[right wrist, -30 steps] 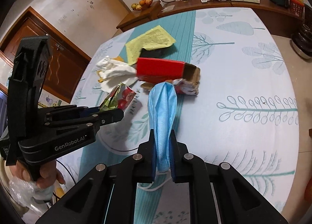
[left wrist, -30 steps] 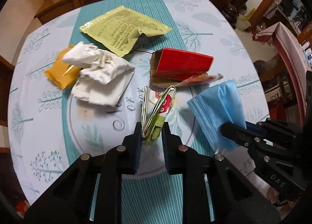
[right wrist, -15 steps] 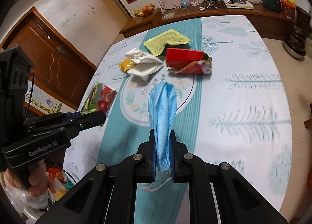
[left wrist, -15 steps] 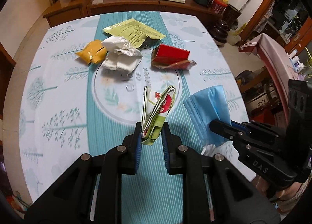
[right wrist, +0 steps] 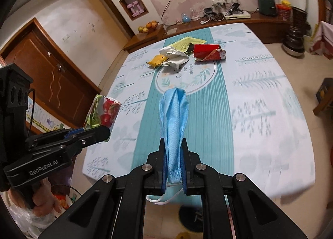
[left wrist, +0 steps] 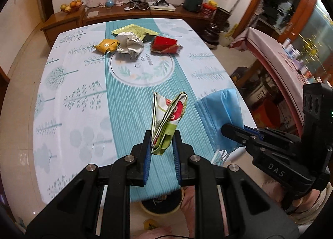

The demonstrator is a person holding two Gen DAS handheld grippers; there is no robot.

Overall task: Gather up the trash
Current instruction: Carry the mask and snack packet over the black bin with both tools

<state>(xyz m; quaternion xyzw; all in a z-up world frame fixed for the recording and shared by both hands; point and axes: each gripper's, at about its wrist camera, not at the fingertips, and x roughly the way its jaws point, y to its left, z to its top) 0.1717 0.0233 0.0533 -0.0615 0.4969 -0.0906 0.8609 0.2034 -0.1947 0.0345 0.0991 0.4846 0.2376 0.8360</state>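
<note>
My left gripper (left wrist: 161,144) is shut on a folded snack wrapper (left wrist: 167,121) printed with red fruit, also seen as the wrapper (right wrist: 103,112) in the right wrist view. My right gripper (right wrist: 173,163) is shut on a blue face mask (right wrist: 173,122), whose white ear loops hang below the jaws; the mask (left wrist: 220,116) shows at the right of the left wrist view. Both are held above the near edge of the table (left wrist: 68,97). Far down the table lie a yellow packet (left wrist: 106,45), crumpled white paper (left wrist: 130,44), a green sheet (left wrist: 135,30) and a red box (left wrist: 164,43).
A wooden sideboard (left wrist: 133,13) with a fruit bowl (left wrist: 71,6) and electronics stands beyond the table. A wooden door (right wrist: 52,79) is at the left. A round bin (left wrist: 160,203) sits on the floor below the table edge. A hand (right wrist: 43,201) grips the left gripper's handle.
Both grippers have drawn back from the trash pile, carrying the wrapper and the mask. The pile now lies far off and the table's near edge and the floor have come into view.
</note>
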